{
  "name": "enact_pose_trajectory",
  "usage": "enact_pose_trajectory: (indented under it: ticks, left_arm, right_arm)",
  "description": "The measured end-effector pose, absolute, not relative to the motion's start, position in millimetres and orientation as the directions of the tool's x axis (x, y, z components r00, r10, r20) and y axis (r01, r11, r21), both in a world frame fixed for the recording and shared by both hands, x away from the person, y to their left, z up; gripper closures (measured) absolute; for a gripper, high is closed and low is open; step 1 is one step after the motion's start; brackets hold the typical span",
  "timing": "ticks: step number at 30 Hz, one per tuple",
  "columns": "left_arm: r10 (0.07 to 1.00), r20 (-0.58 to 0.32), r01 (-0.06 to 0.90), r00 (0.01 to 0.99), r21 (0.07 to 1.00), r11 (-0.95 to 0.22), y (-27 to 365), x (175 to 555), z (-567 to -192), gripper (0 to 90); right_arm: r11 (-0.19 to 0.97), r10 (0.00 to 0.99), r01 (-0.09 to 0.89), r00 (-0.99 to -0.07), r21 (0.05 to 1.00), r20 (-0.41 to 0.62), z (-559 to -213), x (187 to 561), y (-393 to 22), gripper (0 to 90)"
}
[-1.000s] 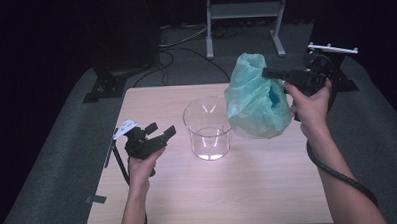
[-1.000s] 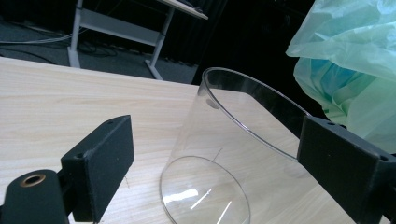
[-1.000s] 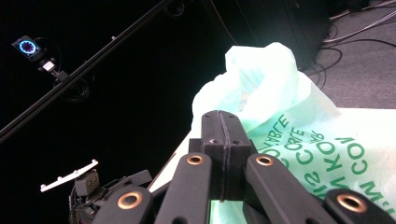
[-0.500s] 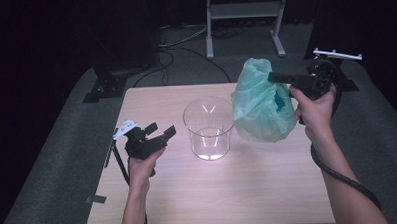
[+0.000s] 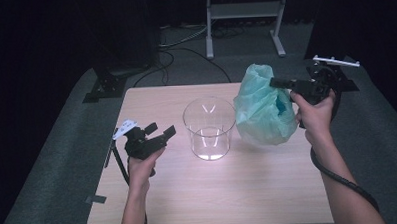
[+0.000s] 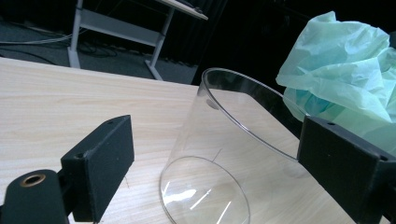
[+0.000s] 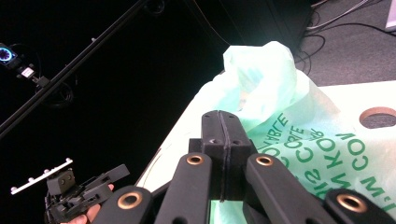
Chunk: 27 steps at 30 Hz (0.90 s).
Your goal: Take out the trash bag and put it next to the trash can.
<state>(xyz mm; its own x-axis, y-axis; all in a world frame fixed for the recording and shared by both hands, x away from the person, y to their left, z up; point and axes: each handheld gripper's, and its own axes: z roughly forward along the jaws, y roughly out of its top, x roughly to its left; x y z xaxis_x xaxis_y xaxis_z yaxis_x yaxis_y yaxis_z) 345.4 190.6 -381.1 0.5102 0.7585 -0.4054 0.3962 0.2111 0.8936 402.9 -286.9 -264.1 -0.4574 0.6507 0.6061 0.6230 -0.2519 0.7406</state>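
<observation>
meanwhile right tongs (image 5: pixel 276 82) pinch the green bag (image 5: pixel 262 107) beside the clear cylinder (image 5: pixel 209 127); left tongs (image 5: pixel 161 132) gape empty.

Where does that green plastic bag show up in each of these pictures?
High view: green bag at right of centre, beside the clear tub.
Left gripper view: bag at upper right, behind the tub.
Right gripper view: bag in the middle, beyond the shut right claw.
Shared landmark: wooden table.

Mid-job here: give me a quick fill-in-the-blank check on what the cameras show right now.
1. The right gripper is shut on the green ____.
2. The left gripper's fingers are ____.
3. The clear cylinder stands ____ the two grippers.
4. The cylinder rests on the wooden ____.

Missing words: bag; open; between; table
</observation>
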Motion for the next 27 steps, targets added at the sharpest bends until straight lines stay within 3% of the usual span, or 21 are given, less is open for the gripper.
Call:
enact_pose_trajectory:
  ticks: [27]
  left_arm:
    - [0.758,-0.407,0.398,0.51,0.892,0.212,189.6,345.8,-382.0,9.9]
  right_arm:
    - [-0.264,0.66,0.662,-0.406,0.701,0.632,-296.6,411.2,-296.2,90.0]
